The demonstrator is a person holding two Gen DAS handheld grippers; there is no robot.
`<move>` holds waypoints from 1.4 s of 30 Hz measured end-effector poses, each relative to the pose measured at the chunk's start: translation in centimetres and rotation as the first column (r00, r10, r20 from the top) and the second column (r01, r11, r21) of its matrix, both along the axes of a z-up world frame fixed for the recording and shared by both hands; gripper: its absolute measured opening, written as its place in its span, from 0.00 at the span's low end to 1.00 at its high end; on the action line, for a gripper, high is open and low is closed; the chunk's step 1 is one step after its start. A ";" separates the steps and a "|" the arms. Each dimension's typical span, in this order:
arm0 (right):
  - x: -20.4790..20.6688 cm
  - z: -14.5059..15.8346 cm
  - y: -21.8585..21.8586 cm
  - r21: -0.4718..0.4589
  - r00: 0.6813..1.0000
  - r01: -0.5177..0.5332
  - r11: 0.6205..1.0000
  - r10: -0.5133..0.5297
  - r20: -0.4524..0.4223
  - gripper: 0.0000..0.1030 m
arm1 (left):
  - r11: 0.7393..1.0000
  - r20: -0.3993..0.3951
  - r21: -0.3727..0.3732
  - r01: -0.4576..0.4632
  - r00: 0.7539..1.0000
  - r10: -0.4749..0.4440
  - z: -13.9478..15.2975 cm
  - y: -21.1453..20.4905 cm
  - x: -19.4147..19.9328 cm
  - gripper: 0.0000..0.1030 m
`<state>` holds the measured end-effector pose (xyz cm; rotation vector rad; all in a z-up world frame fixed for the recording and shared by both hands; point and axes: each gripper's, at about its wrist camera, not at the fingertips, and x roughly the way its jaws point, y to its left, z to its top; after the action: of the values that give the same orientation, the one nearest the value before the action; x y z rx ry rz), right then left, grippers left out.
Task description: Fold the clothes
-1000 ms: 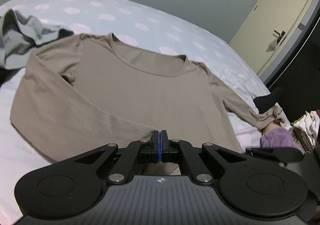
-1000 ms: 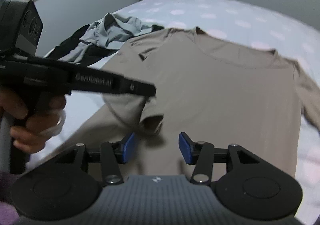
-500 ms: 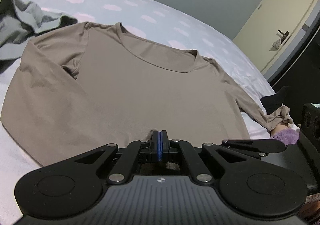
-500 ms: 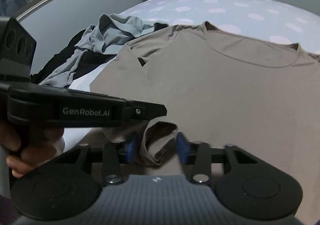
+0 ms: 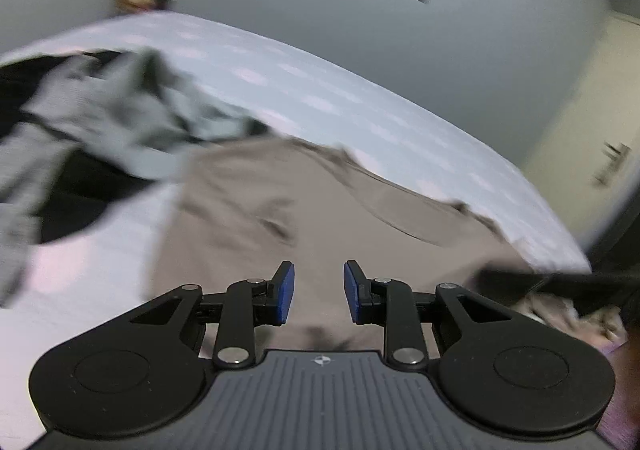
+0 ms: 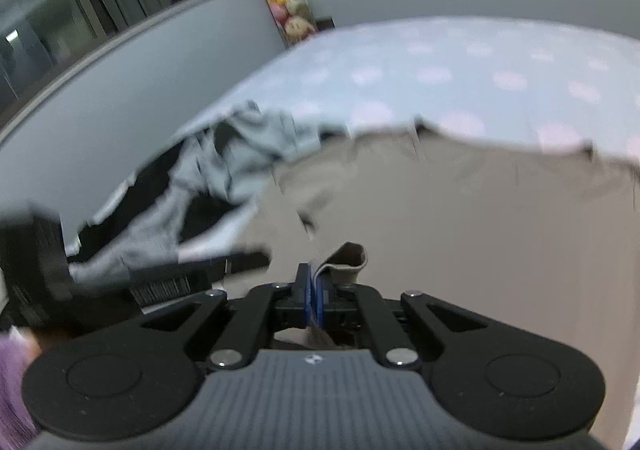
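Observation:
A taupe long-sleeve shirt (image 5: 304,218) lies spread on the bed, neckline towards the far side; it also shows in the right wrist view (image 6: 480,234). My left gripper (image 5: 319,292) is open and empty, just above the shirt's near part. My right gripper (image 6: 314,292) is shut on the cuff of the shirt's folded-in sleeve (image 6: 348,258), which sticks up above the blue pads. The left gripper's body (image 6: 168,278) shows blurred at the left of the right wrist view. Both views are motion-blurred.
A pile of grey and black clothes (image 5: 92,138) lies on the bed left of the shirt, also seen in the right wrist view (image 6: 224,178). The bedsheet (image 6: 460,66) is pale blue with pink dots. A cream door (image 5: 592,146) stands at right.
My left gripper has let go of the sleeve cuff, opened and swung left. My right gripper has closed on that cuff.

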<state>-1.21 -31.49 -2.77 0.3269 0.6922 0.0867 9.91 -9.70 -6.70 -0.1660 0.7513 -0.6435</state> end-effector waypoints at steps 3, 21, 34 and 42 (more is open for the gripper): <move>1.8 4.0 0.5 -0.050 1.000 0.002 0.999 -0.001 0.029 0.03 | 0.996 0.029 0.031 -0.087 0.996 0.086 0.4 1.5 0.5 0.23; 7.3 16.8 -2.7 -0.169 0.991 0.035 0.985 -0.012 0.132 0.03 | 0.990 -0.061 0.138 -0.016 0.998 0.024 -3.4 -3.2 3.8 0.38; 5.2 16.4 -9.2 -0.172 0.976 0.140 0.975 -0.106 0.190 0.03 | 0.982 -0.056 0.186 -0.032 0.998 0.043 -5.0 -7.3 7.6 0.15; 2.2 12.1 -16.1 -0.150 0.952 0.299 0.942 -0.284 0.117 0.03 | 0.966 -0.028 0.256 -0.039 0.998 0.047 -4.7 -7.2 8.0 0.07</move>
<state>0.97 -47.58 9.30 0.2606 0.5473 -0.2363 17.90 -16.88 -11.43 0.0432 0.8543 -0.4983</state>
